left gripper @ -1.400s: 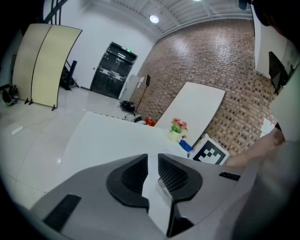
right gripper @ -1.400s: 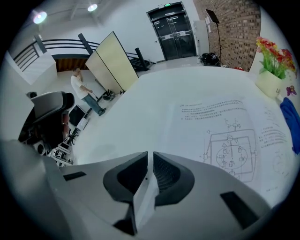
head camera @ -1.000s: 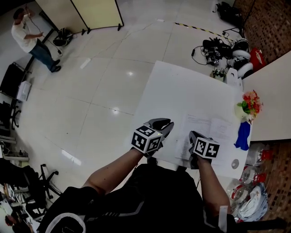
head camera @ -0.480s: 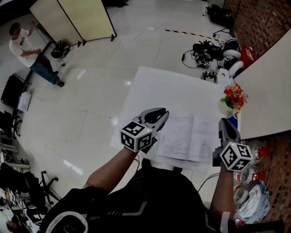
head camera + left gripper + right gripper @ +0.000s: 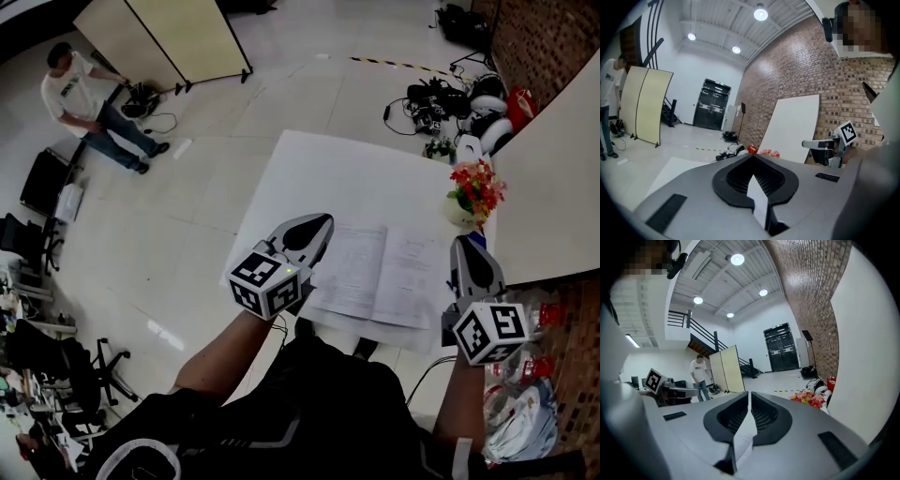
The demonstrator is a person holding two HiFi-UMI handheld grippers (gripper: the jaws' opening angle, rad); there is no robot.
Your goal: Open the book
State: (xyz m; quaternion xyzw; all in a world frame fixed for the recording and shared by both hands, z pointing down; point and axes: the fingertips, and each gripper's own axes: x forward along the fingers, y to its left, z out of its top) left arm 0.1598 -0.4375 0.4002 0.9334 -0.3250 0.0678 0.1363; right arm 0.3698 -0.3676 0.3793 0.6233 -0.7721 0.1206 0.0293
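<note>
The book [image 5: 380, 274] lies open and flat on the white table [image 5: 347, 173], both printed pages up. My left gripper [image 5: 317, 225] hovers above the book's left edge, shut and holding nothing. My right gripper [image 5: 467, 248] hovers off the book's right edge, also shut and holding nothing. Both point nearly level, away from me. In the left gripper view the left gripper [image 5: 752, 157] has its jaws together, and the right gripper's marker cube [image 5: 847, 132] shows to the right. In the right gripper view the right gripper [image 5: 749, 393] shows only a thin slit between its jaws.
A vase of red flowers [image 5: 472, 192] stands at the table's right edge, a blue object [image 5: 478, 242] just below it. A big white board [image 5: 553, 178] leans at the right. Cables and gear [image 5: 441, 98] lie on the floor beyond. A person [image 5: 89, 98] stands by a folding screen [image 5: 178, 37].
Both grippers have risen off the table. The right one left the book's near edge and swung out to the right; the left one drifted slightly left. The book stays open.
</note>
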